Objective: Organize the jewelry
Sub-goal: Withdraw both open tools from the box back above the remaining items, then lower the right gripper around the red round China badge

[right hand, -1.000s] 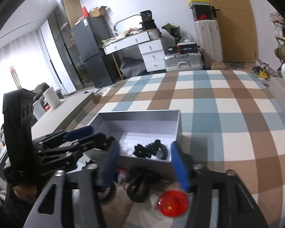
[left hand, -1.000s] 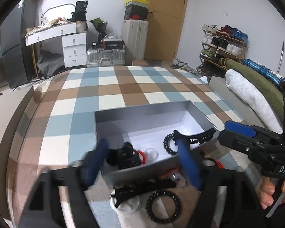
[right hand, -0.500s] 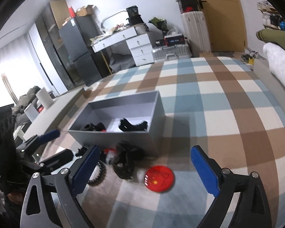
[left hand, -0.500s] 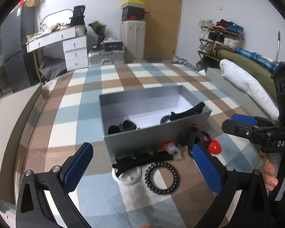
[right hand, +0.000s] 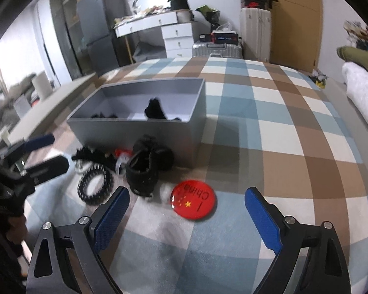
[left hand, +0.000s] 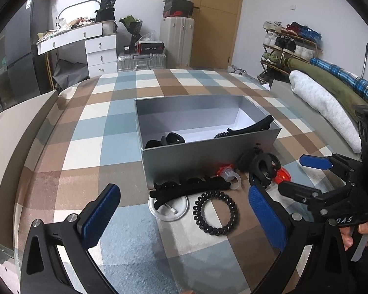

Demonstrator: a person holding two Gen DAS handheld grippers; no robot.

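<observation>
Both hand-held grippers, left [left hand: 181, 216] and right [right hand: 186, 214], are hovering wide open over a black coiled hair tie [left hand: 216, 216], a glossy red badge [right hand: 194, 202] and a grey box [left hand: 208, 158].

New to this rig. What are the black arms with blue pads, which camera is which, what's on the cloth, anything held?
No robot here: a person holds a pair of hand-operated tongs in each hand, each with a fisheye camera looking along its blue-padded fingers. One picture is from the left tongs, the other from the right tongs; each also catches the other pair at its edge. Both are open and hold nothing.

On the checked cloth stands an open grey box with some black hair accessories inside. In front of it lie a black spiral hair tie, a long black hair clip partly over a small round dish, a black claw clip and a red flag badge.
</observation>
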